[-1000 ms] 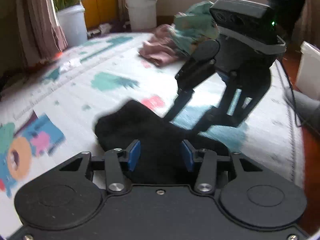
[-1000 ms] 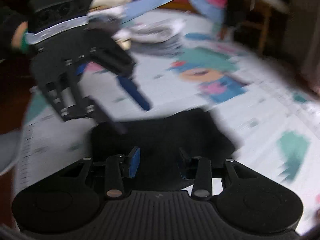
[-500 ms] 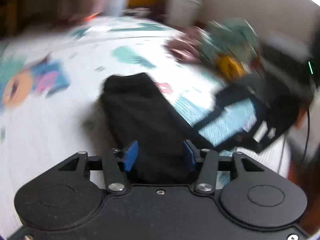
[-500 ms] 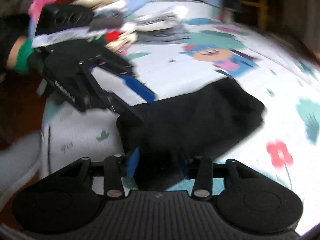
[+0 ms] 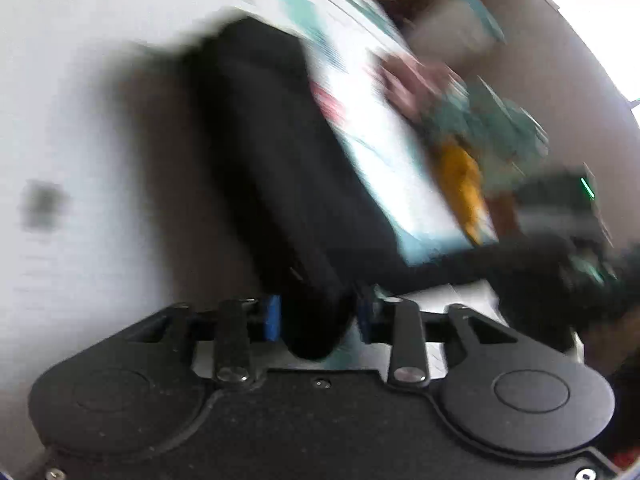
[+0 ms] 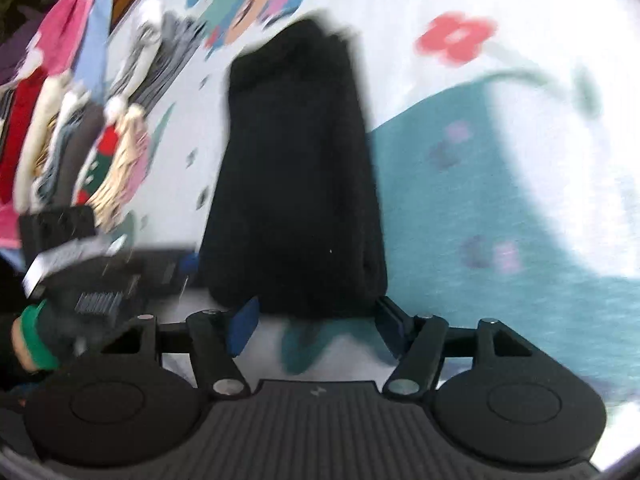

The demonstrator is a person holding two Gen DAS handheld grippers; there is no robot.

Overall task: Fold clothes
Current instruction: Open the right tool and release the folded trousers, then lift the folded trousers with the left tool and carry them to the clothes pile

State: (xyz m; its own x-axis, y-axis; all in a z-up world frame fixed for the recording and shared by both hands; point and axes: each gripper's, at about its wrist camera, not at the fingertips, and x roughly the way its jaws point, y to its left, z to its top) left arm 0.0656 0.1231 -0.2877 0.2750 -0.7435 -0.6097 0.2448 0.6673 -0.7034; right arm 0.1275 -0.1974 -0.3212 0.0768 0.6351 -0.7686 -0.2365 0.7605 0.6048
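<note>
A black garment [image 5: 280, 152] lies folded into a long narrow strip on the patterned play mat [image 5: 88, 128]. Its near end bulges between the blue pads of my left gripper [image 5: 319, 317], which press on it from both sides. In the right wrist view the same black garment [image 6: 296, 184] stretches away from my right gripper [image 6: 316, 326]. Those jaws are opening; the cloth's near edge lies at the fingertips and bare mat shows between the pads. The right gripper [image 5: 560, 272] is a blur at the right, and the left gripper [image 6: 100, 280], held by a hand with a green cuff [image 6: 32, 340], sits at the left.
A heap of teal, pink and yellow clothes [image 5: 480, 128] and a white bucket [image 5: 452, 36] lie beyond the garment in the left wrist view. A row of folded clothes [image 6: 80, 128] and a grey striped piece [image 6: 160, 60] lie at the mat's left side.
Both grippers have rolled, so the views are tilted. The black garment has gone from a wide patch to a narrow strip. The right jaws have widened off the cloth.
</note>
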